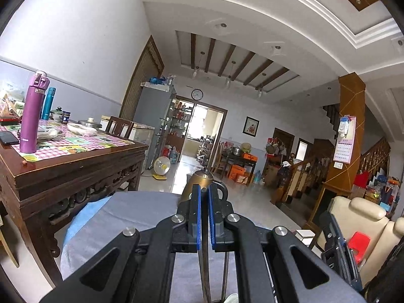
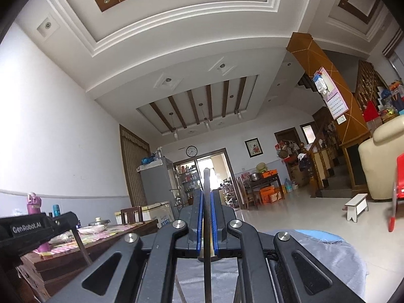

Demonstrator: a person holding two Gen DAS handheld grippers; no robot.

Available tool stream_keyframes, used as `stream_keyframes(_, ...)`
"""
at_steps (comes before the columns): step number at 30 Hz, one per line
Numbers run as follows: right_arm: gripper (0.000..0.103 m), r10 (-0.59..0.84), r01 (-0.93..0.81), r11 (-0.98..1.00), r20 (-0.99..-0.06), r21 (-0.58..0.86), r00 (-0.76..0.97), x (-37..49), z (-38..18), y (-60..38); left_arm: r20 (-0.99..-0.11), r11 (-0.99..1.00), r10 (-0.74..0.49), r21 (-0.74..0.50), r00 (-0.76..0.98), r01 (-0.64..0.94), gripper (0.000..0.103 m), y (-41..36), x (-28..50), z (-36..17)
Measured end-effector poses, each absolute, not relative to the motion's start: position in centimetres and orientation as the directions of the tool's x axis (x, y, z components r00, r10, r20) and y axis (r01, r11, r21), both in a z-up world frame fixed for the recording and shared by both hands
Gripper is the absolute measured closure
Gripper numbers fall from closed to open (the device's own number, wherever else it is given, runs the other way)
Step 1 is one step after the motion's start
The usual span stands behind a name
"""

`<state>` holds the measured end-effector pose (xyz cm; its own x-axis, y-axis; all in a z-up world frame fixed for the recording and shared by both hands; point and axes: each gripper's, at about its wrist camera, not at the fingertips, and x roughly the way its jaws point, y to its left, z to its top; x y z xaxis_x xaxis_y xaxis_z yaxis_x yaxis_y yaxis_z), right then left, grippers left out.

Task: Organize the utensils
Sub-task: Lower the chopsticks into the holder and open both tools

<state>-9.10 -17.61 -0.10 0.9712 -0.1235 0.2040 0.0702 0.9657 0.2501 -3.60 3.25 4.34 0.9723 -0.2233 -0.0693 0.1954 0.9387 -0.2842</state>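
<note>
Left gripper (image 1: 204,192) clenched on thin dark chopstick (image 1: 205,257), stick running from 6 o'clock up between blue pads (image 1: 198,217). Bronze kettle (image 1: 202,180) stood just beyond fingertips, on grey-clothed surface (image 1: 141,209). Wooden table (image 1: 75,161) with purple bottle (image 1: 31,116) sat at 9 o'clock.

Right gripper (image 2: 207,197) clamped second dark chopstick (image 2: 207,217), tip poking past fingers toward 12 o'clock. White stool (image 2: 356,207) stood at 3 o'clock on floor.

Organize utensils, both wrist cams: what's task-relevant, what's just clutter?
Job: left gripper shut on a chopstick; right gripper shut on a second chopstick.
Clutter: purple bottle, teal bottle, phone, white stool.
</note>
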Motion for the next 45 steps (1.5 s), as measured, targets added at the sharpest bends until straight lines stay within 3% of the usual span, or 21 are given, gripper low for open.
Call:
stream_keyframes(19,0.096,-0.044,0.028,0.989,0.110,0.143,0.993,-9.3,-1.2,-15.9,-0.174,0.937,-0.238,-0.301,0.955,0.179,0.097,4.0,-2.5,2.5)
stream_keyframes(45,0.096,0.015,-0.006,0.989,-0.065,0.146,0.998,-9.9,-2.7,-17.8,-0.299,0.943,-0.278,-0.264,0.913,0.200,0.096,3.4,-2.8,1.4)
